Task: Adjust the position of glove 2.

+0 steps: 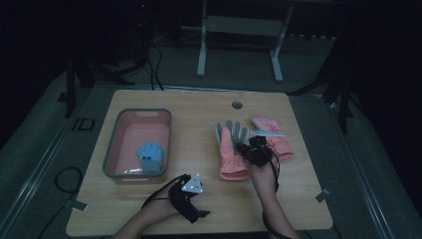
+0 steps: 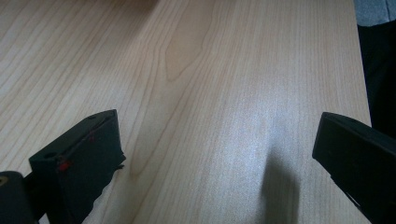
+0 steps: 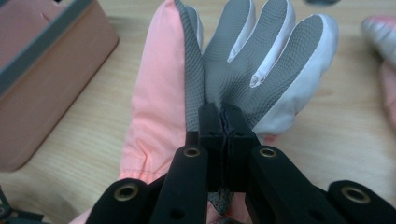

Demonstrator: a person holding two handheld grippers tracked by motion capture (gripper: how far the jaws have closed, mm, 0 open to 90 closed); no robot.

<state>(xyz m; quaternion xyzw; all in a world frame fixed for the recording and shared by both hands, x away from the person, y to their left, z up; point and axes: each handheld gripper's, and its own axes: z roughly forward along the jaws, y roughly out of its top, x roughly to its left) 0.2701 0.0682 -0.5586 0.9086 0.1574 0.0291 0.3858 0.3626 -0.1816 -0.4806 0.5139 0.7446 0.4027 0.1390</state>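
Dim surroundings frame a wooden table (image 1: pixel 199 209); right of centre the right gripper (image 1: pixel 255 151) sits on a pink glove (image 1: pixel 230 158), a second glove (image 1: pixel 272 134) beside it, a blue glove (image 1: pixel 151 155) in the pink bin (image 1: pixel 112 149) at left. Left gripper (image 2: pixel 215 158): jaws spread wide over bare wood. Right gripper view: jaws clenched on the glove's grey palm fabric (image 3: pixel 219 79); I'd lift slowly so the pinch doesn't slip.

One overhead camera, two riding close

High view looks forward and down on the whole worktop (image 1: pixel 199 107); gripper views skim it closely — the right shares the pink glove (image 3: pixel 154 102).
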